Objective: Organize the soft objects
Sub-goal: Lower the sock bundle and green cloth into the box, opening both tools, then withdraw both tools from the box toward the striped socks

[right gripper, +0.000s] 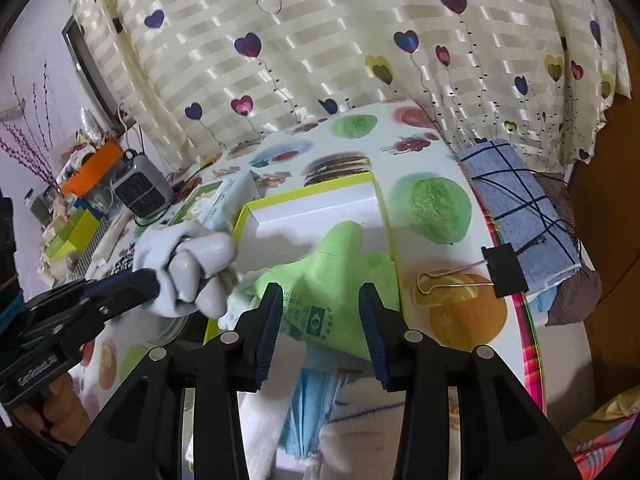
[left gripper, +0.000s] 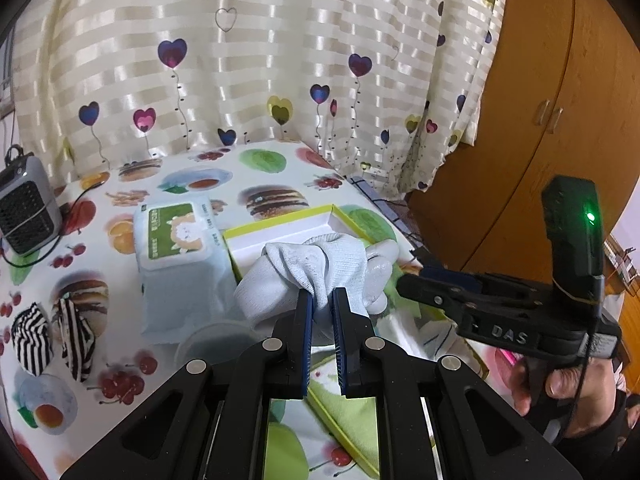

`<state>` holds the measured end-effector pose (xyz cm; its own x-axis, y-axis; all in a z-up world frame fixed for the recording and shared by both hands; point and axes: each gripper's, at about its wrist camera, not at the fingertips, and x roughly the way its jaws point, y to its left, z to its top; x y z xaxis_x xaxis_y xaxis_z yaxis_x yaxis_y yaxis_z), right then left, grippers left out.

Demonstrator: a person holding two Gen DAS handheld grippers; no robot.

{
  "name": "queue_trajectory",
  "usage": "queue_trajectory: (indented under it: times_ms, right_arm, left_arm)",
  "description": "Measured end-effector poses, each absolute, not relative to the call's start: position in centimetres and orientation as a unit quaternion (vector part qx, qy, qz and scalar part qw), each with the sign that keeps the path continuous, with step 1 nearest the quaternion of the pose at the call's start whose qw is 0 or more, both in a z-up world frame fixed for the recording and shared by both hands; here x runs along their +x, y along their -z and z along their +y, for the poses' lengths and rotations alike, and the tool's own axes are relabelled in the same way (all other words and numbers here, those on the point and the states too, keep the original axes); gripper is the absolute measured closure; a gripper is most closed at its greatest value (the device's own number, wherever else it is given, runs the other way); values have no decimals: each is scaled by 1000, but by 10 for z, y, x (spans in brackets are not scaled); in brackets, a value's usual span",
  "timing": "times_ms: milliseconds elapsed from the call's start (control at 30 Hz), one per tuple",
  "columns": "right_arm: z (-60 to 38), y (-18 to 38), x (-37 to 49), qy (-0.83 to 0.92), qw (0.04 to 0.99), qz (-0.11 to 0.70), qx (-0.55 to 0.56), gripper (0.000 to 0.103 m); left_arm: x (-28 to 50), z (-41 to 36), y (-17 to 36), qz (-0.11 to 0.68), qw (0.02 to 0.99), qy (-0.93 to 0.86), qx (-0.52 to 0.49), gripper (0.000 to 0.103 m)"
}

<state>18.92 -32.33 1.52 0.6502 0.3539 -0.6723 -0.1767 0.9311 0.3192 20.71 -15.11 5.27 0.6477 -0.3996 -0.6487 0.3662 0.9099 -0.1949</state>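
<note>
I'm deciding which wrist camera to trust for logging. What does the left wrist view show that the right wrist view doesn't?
Only the left wrist view shows the striped black-and-white pouches on the table and the left gripper shut on the white glove. Only the right wrist view shows the green cloth between the open fingers of the right gripper, the binder clip and the blue checked cloth. Both show the glove, the yellow-rimmed box, the wipes pack and the grey heater.

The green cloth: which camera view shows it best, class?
The right wrist view: the green cloth fills the centre, draped in the box between the open right gripper. The left wrist view shows only slivers behind the grey glove.
</note>
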Motion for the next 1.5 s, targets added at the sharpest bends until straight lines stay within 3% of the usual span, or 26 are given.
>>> queue_trajectory:
  times_ms: [433,600,1500]
  right_arm:
    - [-333,-21,181,-140,907,375,129,62]
    - [-331,-22,181,-143,907,373,129,62]
    - [-275,-57,141,-167,920,345,79,62]
  left_arm:
    - [243,-168,-28,403,892,202,-33,92]
    - [246,-163,-31,400,895,196,-39,74]
    - [180,-117,-64,361,914,180,-51,73]
